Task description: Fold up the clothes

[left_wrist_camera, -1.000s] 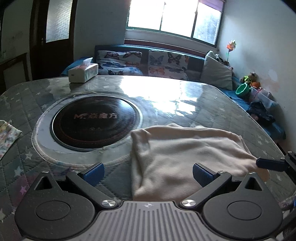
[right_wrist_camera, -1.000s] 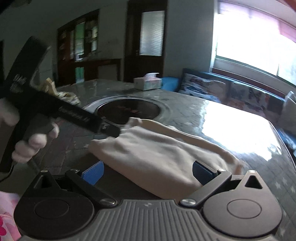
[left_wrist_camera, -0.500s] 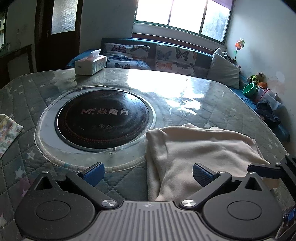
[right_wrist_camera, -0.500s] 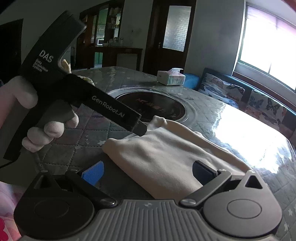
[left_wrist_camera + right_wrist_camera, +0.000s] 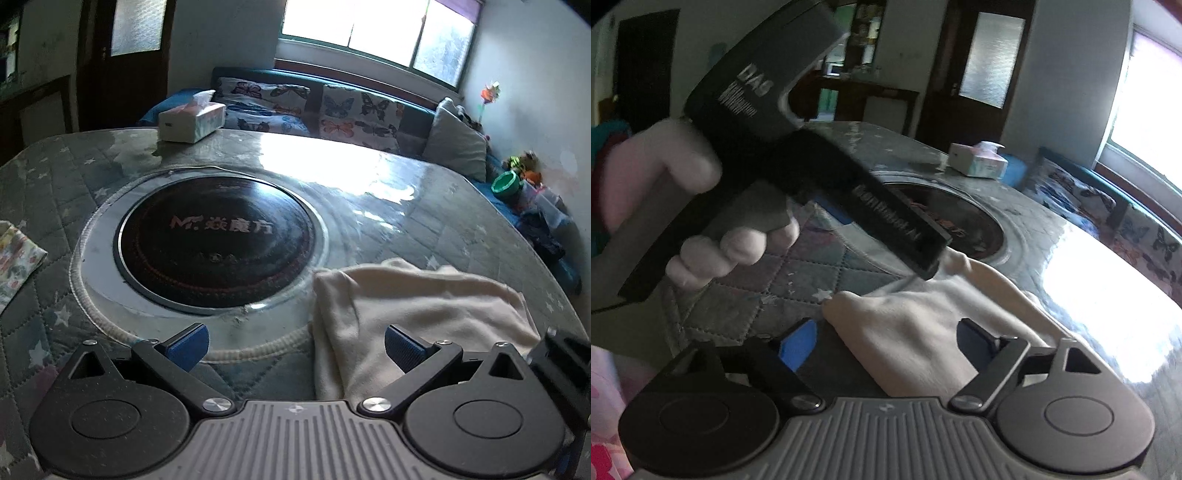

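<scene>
A cream garment [image 5: 424,310] lies folded on the quilted table [image 5: 55,184], right of the round black hotplate [image 5: 218,240]. My left gripper [image 5: 295,347] is open low over the table. The garment's left edge lies between its fingers, close to the right pad [image 5: 400,349]. In the right wrist view the garment [image 5: 905,332] fills the gap of my right gripper [image 5: 886,345], whose jaws are closing; the blue left pad [image 5: 798,345] still stands apart from the cloth. A gloved hand [image 5: 701,206] holds the left gripper [image 5: 923,254], its tip over the garment's far corner.
A tissue box [image 5: 192,120] stands at the table's far side. A patterned cloth [image 5: 14,258] lies at the left edge. Beyond the table are a sofa with butterfly cushions [image 5: 332,110] and a green bowl [image 5: 506,182] among toys.
Both grippers have moved along the garment's near edge, and it now sits further right in the left view. The right gripper has rolled and its jaws have narrowed around the cloth.
</scene>
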The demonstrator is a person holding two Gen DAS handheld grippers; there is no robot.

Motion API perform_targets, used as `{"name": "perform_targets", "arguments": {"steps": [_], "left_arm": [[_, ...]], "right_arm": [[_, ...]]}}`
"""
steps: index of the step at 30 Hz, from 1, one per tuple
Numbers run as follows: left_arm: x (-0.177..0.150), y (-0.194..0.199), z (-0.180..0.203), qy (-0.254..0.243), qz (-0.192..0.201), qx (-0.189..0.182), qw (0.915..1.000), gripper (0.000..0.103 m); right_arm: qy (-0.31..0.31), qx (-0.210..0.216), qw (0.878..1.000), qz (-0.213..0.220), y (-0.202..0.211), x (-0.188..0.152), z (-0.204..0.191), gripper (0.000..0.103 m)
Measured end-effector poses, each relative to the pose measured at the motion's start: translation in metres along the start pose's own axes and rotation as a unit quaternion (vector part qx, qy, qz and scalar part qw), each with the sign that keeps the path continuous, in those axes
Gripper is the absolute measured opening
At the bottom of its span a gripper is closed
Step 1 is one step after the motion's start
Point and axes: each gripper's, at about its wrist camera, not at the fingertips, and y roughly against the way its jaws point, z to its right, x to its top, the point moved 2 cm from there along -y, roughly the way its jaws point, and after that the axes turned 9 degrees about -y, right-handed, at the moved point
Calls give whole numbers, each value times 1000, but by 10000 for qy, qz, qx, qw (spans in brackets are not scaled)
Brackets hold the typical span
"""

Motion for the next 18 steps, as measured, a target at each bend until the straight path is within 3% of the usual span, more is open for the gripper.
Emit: {"name": "perform_targets", "arguments": {"steps": [5, 12, 14, 16, 18], "left_arm": [[4, 2, -19, 502, 9, -36, 9987, 103], [0, 1, -31, 1236, -141, -500, 9910, 103], [0, 0, -32, 1395, -176, -631, 9881, 103], [0, 0, -33, 1552, -216, -771, 9846, 103], [0, -2, -34, 1721, -240, -868, 9809, 103]], "right_arm": [[455, 29, 9989, -91, -12, 3, -12, 71], [709, 9, 9970, -312, -26, -2, -22, 52], [693, -7, 9972, -292, -28, 0, -19, 44], [516, 62, 9983, -252, -27, 3, -14, 27], [204, 184, 9994, -200, -25, 7, -4, 21]]}}
